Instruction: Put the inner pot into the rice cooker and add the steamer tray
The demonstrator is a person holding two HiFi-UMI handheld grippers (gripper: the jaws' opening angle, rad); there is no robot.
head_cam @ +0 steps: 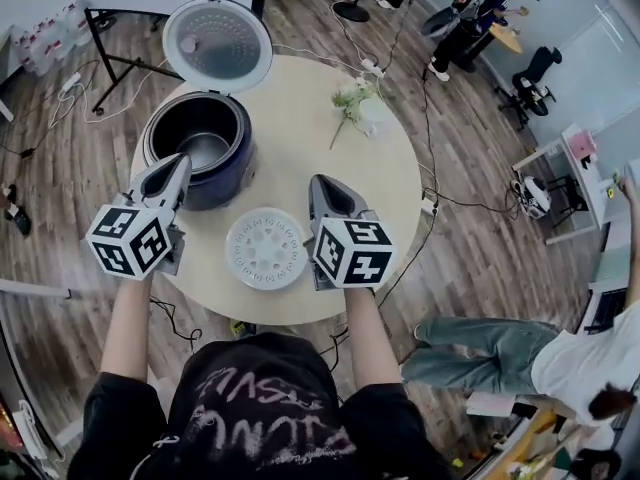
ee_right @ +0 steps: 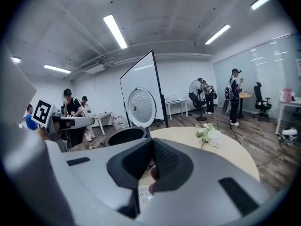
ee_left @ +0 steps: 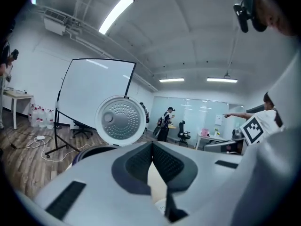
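Tray [head_cam: 266, 249] lies on the round beige table [head_cam: 330, 158] between left gripper [head_cam: 178, 170] and right gripper [head_cam: 319, 192] — both jaws shut, empty; pot [head_cam: 207, 148] sits in the open cooker [head_cam: 222, 183] behind. Wood floor [head_cam: 480, 218], cables [head_cam: 428, 133], whiteboard [ee_left: 94, 93].

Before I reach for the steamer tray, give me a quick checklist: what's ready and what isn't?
1. Rice cooker lid open: ok.
2. Inner pot in the cooker: a pot shows inside. Fully seated: cannot tell.
3. Steamer tray free on the table, between the two grippers: ok.
4. Left hand-held gripper open for a grasp: not ok, shut and empty.
5. Right hand-held gripper open for a grasp: not ok, shut and empty.
6. Flowers out of the way: ok, on the table's far side.
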